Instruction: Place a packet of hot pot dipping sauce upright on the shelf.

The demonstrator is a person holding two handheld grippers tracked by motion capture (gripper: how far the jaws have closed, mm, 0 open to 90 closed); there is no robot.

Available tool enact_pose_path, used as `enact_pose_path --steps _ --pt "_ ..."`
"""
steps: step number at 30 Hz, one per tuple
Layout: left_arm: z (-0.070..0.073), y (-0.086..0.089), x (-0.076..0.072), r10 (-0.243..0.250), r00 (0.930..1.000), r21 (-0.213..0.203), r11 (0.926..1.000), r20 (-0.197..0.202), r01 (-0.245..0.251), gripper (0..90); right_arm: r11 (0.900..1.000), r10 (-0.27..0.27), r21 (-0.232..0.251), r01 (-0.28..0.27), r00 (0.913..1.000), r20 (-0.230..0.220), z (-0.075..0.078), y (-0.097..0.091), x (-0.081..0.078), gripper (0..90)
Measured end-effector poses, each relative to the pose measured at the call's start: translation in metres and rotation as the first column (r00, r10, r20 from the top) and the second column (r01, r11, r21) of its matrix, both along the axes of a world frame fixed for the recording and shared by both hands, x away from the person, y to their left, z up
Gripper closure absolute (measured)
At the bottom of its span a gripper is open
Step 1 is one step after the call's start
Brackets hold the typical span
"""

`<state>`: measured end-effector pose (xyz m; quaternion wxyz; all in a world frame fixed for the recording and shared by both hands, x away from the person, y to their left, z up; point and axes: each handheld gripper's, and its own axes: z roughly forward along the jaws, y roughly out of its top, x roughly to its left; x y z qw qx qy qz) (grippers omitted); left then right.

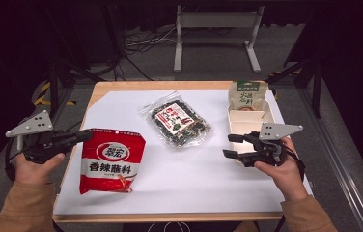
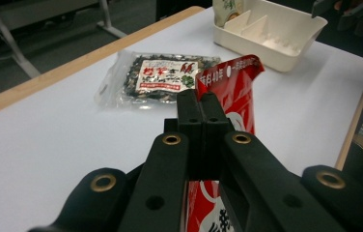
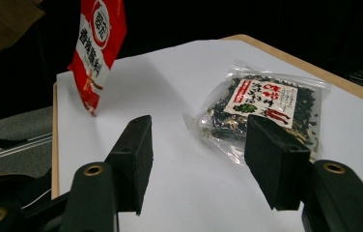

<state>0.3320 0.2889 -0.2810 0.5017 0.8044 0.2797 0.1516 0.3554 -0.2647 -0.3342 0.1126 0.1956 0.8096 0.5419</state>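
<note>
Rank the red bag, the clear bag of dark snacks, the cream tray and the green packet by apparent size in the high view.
1. red bag, nearest the camera, which flatters it
2. clear bag
3. cream tray, partly behind the right tool, so unsure against the clear bag
4. green packet

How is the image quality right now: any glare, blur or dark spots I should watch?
High view: soft, surroundings dark, white table evenly lit. Left gripper view: near jaws blurred, red packet sharp. Right gripper view: clear bag shows glare.
</note>
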Motion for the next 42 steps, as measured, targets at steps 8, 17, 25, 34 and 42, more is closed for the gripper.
enact_pose_path --steps 8,17,25,34,42 --pt "0.007 -0.011 -0.003 -0.035 0.9992 -0.019 0.9992 0.020 0.035 90.0 0.9987 0.033 0.039 -0.032 0.9994 -0.009 0.004 0.001 -0.002 43.0" --pt "0.017 -0.029 0.000 -0.067 0.9967 -0.052 0.9963 0.046 0.069 90.0 0.9989 0.035 0.031 -0.035 0.9994 -0.006 0.005 0.004 -0.006 42.7" --pt "0.026 -0.056 0.001 -0.154 0.9857 -0.069 0.9849 0.068 0.159 90.0 0.9997 0.024 0.003 -0.024 0.9996 -0.015 0.001 0.009 -0.008 42.1" --pt "0.027 -0.090 -0.006 -0.257 0.9620 -0.083 0.9608 0.091 0.265 90.0 0.9984 0.054 -0.014 -0.054 0.9985 -0.013 -0.001 0.021 -0.014 41.0" --pt "0.026 -0.119 -0.006 -0.319 0.9422 -0.105 0.9385 0.102 0.329 90.0 0.9988 0.042 -0.024 -0.042 0.9991 -0.005 -0.002 0.021 -0.016 39.8"
